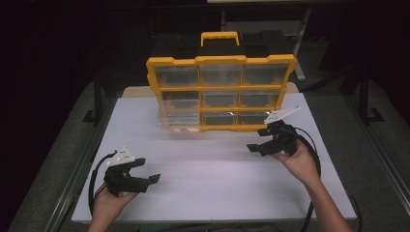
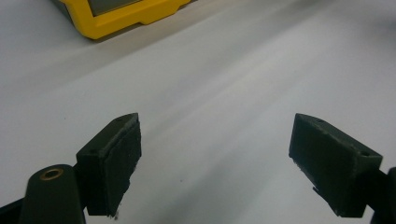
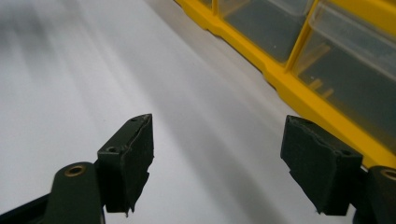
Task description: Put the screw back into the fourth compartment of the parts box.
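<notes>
A dark room is seen around a white table (image 1: 212, 179), lit from above; grey floor is visible at both sides.

Left gripper (image 1: 147, 170): held in the person's left hand (image 1: 109, 200) at about 8 o'clock on the table, near the front edge. Jaws are spread wide, nothing between them. In the left gripper view the left gripper (image 2: 215, 163) is seen over bare white surface, the two black pads well apart. A grey three-cornered plate (image 1: 122, 156) is carried on top, and a black cable (image 1: 93, 181) loops off its outer side.

Right gripper (image 1: 256, 147): held in the right hand (image 1: 300, 162) at about 3 o'clock, further from the person than the left one. Jaws are likewise spread and empty. In the right gripper view the right gripper (image 3: 217, 161) is seen above the table, with the yellow frame just beyond its right-hand jaw; contact cannot be told. Its plate (image 1: 281, 114) is tilted upward, and its cable (image 1: 314, 150) curves round the wrist.

Outward from the tongs: a yellow organiser case (image 1: 220, 92) stands upright at 12 o'clock, at the far edge of the table, a handle at its top. Nine clear drawers are set in three rows of three. The lower-left drawer (image 1: 179, 121) is seen pulled forward out of the frame, toward the person. A corner of the case (image 2: 126, 18) is caught at 11 o'clock in the left gripper view; in the right gripper view the case (image 3: 299, 88) runs along the upper right, with clear drawer fronts visible. Drawer contents cannot be made out.
</notes>
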`<state>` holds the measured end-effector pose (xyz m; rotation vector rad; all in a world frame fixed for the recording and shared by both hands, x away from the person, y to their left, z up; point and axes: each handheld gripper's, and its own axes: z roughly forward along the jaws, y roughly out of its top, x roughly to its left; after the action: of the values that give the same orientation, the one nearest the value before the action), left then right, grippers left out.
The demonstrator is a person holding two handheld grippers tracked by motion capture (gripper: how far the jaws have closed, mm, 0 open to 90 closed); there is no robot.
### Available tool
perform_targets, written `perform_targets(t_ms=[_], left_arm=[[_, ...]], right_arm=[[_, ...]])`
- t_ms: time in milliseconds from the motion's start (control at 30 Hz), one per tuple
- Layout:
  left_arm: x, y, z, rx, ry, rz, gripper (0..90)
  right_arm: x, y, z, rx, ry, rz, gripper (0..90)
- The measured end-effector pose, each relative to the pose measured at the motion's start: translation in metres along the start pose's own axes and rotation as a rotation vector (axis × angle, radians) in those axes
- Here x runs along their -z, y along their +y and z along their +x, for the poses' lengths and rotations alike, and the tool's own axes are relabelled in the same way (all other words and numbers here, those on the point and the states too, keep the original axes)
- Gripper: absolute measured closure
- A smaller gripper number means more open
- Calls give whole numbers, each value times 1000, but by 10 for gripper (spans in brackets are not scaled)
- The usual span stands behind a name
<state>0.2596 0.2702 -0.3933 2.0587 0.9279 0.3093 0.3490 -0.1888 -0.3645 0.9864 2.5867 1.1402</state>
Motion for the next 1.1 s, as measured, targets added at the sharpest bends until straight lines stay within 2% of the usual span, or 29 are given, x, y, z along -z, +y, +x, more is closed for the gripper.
perform_targets(t_ms=[167,433,600,700,767,833,1100], left_arm=[[0,0,1,-8,-1,4,165],[0,0,0,-16,-2,5,165],[-1,0,0,-4,-2,11,165],[-1,0,0,-13,-3,12,165],[0,0,0,-17,-1,16,166],[0,-1,-1,2,0,4,165],[0,-2,-1,-4,0,6,165]], right_arm=[[-2,-7,-1,-16,9,20,245],[-2,-19,3,-16,2,18,245],[-1,-30,3,-31,-3,16,243],[-1,-35,4,-42,-2,18,238],[-1,-39,6,-34,-16,17,238],[0,-43,7,-40,-16,19,238],[0,-57,9,-49,-26,21,238]])
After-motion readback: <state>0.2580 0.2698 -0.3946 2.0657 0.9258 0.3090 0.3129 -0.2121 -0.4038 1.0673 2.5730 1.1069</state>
